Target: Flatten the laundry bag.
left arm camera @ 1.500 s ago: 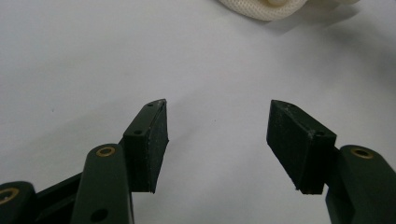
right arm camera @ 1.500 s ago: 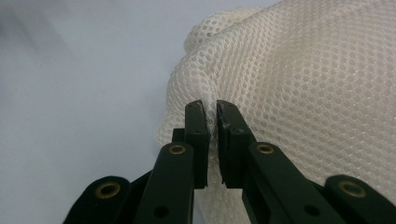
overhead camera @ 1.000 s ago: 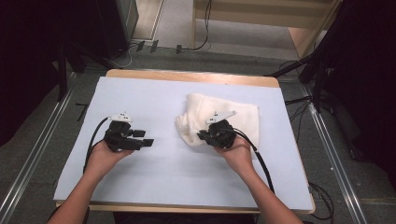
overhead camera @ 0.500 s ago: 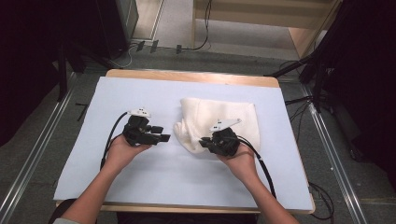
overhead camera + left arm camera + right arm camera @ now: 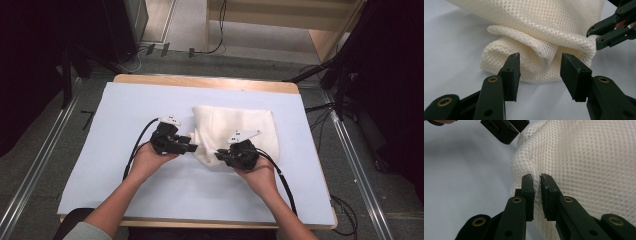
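A cream mesh cloth [image 5: 235,130] lies folded on the pale blue table cover [image 5: 125,110], right of centre. My left gripper [image 5: 192,146] is at the cloth's left edge, open, its jaws on either side of a rolled fold of the cloth [image 5: 534,55] without pinching it [image 5: 540,72]. My right gripper [image 5: 220,156] is at the cloth's near edge, shut on a thin pinch of the mesh cloth [image 5: 579,157], which shows between the fingertips [image 5: 537,185]. The other gripper's jaws show at the top of each gripper view.
The table's wooden edge [image 5: 200,82] runs along the far side. Black cables [image 5: 137,145] trail from both grippers toward the person. Metal rails [image 5: 35,165] flank the table on the floor. Bare cover lies left of and in front of the cloth.
My left gripper has moved right across the cover to the cloth's left edge. The right gripper has drawn the cloth's near edge slightly toward the person, and the cloth lies flatter.
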The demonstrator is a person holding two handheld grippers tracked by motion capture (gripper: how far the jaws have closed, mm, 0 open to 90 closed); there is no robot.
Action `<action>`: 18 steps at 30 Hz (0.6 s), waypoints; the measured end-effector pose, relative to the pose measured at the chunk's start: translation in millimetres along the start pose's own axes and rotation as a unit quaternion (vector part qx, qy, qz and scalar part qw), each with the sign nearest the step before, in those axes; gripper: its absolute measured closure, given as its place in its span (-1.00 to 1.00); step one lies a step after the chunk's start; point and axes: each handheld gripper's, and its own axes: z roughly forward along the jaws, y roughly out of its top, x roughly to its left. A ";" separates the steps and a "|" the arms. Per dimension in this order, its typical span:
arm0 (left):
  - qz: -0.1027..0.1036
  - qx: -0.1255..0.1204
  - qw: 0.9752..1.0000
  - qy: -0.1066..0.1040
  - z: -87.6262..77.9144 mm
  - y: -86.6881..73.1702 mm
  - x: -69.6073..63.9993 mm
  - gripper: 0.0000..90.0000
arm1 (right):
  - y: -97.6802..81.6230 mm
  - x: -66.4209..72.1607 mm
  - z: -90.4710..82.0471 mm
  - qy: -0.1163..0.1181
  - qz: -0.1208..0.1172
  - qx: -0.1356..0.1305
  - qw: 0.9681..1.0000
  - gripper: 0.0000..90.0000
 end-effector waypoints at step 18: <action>-0.014 -0.004 0.999 -0.032 18.4 3.9 3.4 0.79 | -2.6 0.4 -3.4 -0.004 0.003 -0.004 1.000 0.84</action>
